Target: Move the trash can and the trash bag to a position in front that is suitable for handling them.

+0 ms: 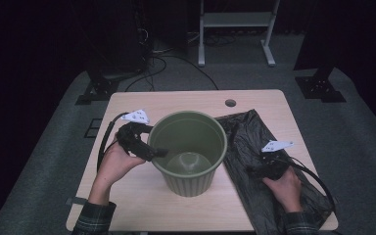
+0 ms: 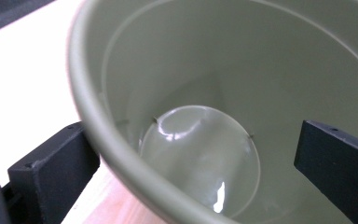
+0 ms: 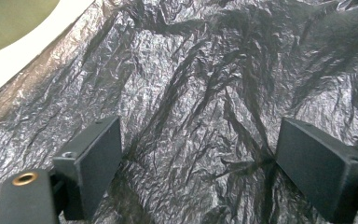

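The pale wooden rectangular table (image 1: 127, 196) takes up the middle of the high view, with a small round cable hole (image 1: 230, 103) near its far edge at about 12 o'clock. Next in size is the crumpled black plastic bag (image 1: 254, 147), spread flat over the table's right side from roughly 2 o'clock down to 5 o'clock, its near corner hanging past the table edge; in the right gripper view its creased, shiny surface (image 3: 205, 93) runs almost from edge to edge. The round olive-green plastic bin (image 1: 190, 152) stands upright at the table's centre, open mouth up, its ribbed lower wall facing the person, and its right side is just beside the bag's left edge (whether they touch cannot be told). In the left gripper view the bin's smooth inside and glossy round floor (image 2: 200, 158) show. The left gripper (image 1: 149, 149), held in the person's left hand (image 1: 115, 164) at the bin's 9 o'clock, has its jaws spread wide and straddling the bin's rim: one black jaw sits outside the wall, the other inside, neither clearly pressing on it. The right gripper (image 1: 262, 169), held in the right hand (image 1: 285, 187) at about 4 o'clock from the bin, sits low over the bag with its jaws spread apart, the wrinkled plastic lying between them and not pinched. Plaid sleeves cover both forearms at the bottom of the high view.
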